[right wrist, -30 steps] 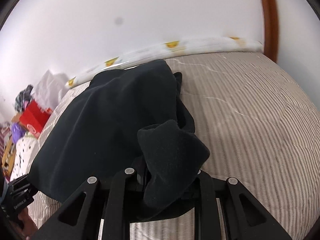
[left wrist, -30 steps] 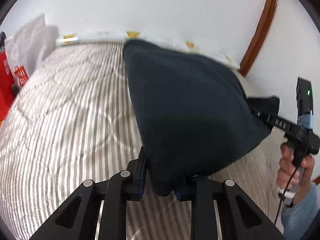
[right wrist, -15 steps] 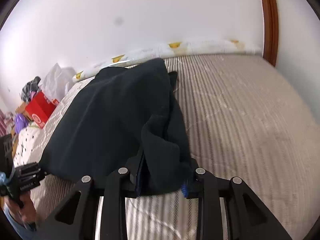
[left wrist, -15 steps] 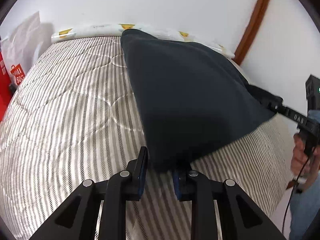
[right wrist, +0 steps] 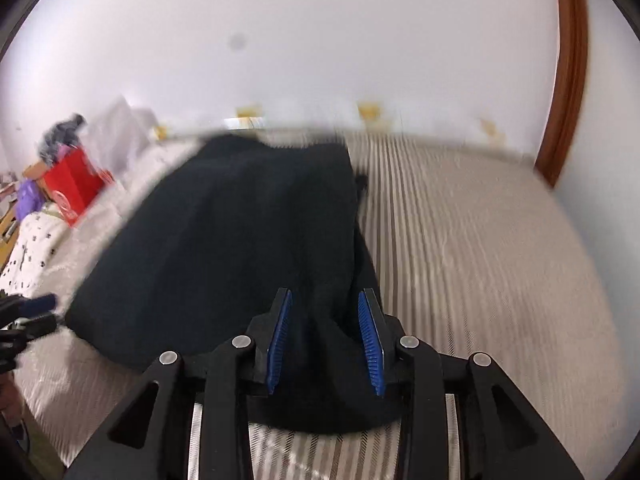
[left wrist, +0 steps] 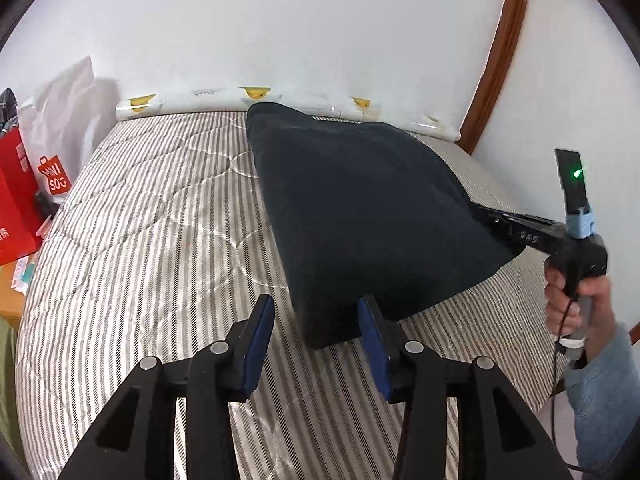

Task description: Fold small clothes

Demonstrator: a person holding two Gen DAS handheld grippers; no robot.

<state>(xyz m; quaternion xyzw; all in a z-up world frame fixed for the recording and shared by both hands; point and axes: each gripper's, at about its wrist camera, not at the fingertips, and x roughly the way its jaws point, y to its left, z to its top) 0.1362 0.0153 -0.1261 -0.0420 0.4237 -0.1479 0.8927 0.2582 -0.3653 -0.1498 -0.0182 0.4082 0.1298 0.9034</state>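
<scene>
Left wrist view shows us the striped bed (left wrist: 140, 240) filling the frame, with the dark garment (left wrist: 360, 216) folded flat at centre right; we judge one fold laid, more perhaps left. Our left gripper (left wrist: 316, 320) has just been opening, corner released. Our right gripper (right wrist: 325, 332) has been closing, pads apart astride cloth.

Garment (left wrist: 360, 216) on the bed (left wrist: 152, 240) — bags (left wrist: 24, 196) at its left edge
</scene>
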